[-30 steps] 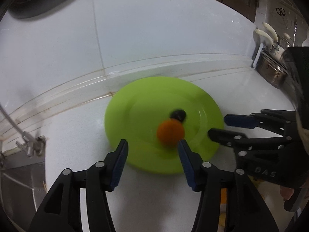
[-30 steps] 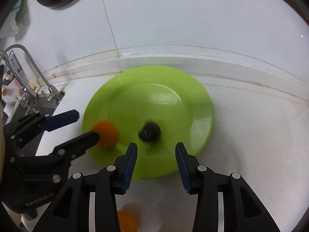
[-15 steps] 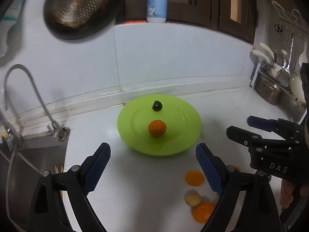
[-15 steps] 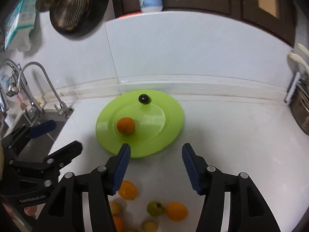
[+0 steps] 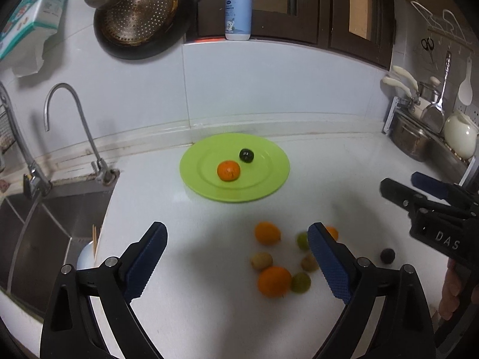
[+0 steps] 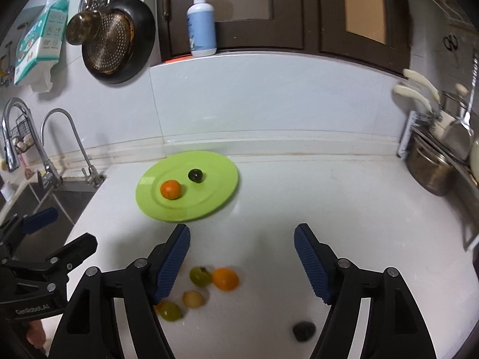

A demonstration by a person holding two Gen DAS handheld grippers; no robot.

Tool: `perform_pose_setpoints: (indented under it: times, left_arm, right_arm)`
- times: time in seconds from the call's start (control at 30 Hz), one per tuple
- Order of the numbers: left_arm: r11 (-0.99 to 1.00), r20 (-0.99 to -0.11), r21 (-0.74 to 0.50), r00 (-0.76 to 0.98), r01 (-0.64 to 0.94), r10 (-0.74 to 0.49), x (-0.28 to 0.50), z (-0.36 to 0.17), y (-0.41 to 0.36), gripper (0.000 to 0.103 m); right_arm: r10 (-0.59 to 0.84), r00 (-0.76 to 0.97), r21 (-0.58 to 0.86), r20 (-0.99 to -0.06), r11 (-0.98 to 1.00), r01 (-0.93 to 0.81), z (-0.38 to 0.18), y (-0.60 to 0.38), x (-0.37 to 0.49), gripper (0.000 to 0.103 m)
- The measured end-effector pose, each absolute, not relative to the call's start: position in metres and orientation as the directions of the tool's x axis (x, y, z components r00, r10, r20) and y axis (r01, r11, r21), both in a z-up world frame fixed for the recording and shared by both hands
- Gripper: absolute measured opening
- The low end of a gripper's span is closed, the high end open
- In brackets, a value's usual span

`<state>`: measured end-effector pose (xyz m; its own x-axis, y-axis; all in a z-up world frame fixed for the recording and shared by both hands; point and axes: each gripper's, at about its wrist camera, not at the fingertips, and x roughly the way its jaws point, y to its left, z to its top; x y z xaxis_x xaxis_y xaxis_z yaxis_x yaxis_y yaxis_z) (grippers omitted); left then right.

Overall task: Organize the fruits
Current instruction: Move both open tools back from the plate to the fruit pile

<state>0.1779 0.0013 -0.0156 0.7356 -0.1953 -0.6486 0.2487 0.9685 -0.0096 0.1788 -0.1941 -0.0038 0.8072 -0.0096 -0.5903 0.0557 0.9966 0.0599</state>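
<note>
A green plate (image 5: 266, 185) (image 6: 215, 191) sits on the white counter near the back wall. On it lie an orange (image 5: 228, 170) (image 6: 171, 189) and a dark round fruit (image 5: 246, 155) (image 6: 195, 175). Several loose fruits lie on the counter in front: oranges (image 5: 274, 281) (image 6: 225, 278), green ones (image 5: 300, 282) (image 6: 200, 275), brownish ones (image 5: 261, 261) (image 6: 193, 298) and a dark one (image 5: 387, 255) (image 6: 304, 330). My left gripper (image 5: 236, 261) is open and empty above the loose fruits. My right gripper (image 6: 242, 264) is open and empty above them too.
A sink (image 5: 45, 224) with taps (image 5: 77, 119) lies to the left. Pots and utensils (image 5: 419, 137) stand at the right. A pan and strainer (image 5: 140, 21) hang on the wall; a pump bottle (image 5: 238, 15) stands on the ledge.
Both grippers have pulled back and up from the plate and opened wider. The orange and dark fruit stay on the plate. The loose fruits have come into view.
</note>
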Motion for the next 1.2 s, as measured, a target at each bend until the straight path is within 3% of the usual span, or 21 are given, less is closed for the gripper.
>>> perform_pose_setpoints:
  times: [0.43,0.8,1.2]
  left_arm:
    - [0.97,-0.667,0.06,0.732,0.235,-0.136,0.144,-0.043,-0.016,0.096]
    - [0.965,-0.679,0.08,0.722,0.249,-0.13,0.146,-0.062,-0.021,0.095]
    - [0.958,-0.745,-0.029,0.633,0.287,-0.212,0.175,-0.089,-0.024,0.076]
  right_arm:
    - [-0.098,0.782,0.019,-0.616,0.99,0.139,-0.035,-0.218,0.13,0.072]
    - [-0.112,0.716,0.08,-0.689,0.97,0.229,-0.068,-0.235,0.12,0.072]
    - [-0.136,0.66,0.087,-0.739,0.952,0.294,-0.097,-0.239,0.127,0.072]
